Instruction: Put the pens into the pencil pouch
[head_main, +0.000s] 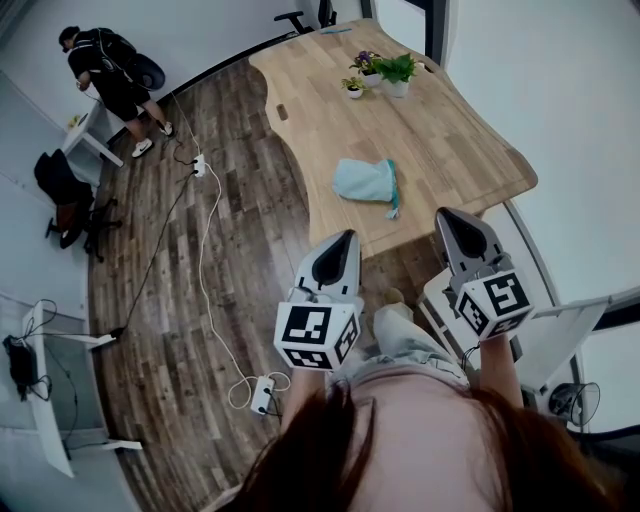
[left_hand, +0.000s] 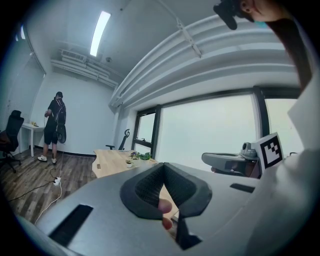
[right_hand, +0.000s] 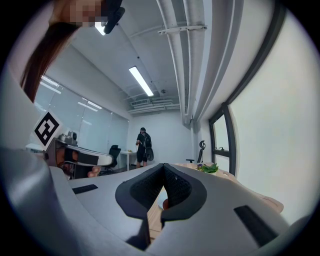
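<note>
A light wooden bench (head_main: 470, 150) with a wavy near edge stands on a floor (head_main: 250, 220) of dark, streaky planks. White walls close the room in, and a wide window (left_hand: 205, 130) with dark frames runs along the side past the bench. A long strip light (left_hand: 98, 33) glows on the ceiling beside pale pipes. At the far end of the bench stand a few small potted plants (head_main: 385, 70). A white cable (head_main: 205, 270) snakes over the floor to a power strip (head_main: 262, 393). A dark office chair (head_main: 62, 195) sits near the left wall, and a person in black (head_main: 108, 75) stands at a white desk in the far corner. The pencil pouch (head_main: 364, 181) lies flat on the bench near its front edge, well apart from the plants. It is soft, pale teal and slightly crumpled, with a darker teal edge and a small tab hanging toward the bench's rim. Both grippers hang short of the bench, above the floor and the holder's knees. The left gripper (head_main: 343, 243) and the right gripper (head_main: 452, 222) each have their jaws pressed together with nothing held.
</note>
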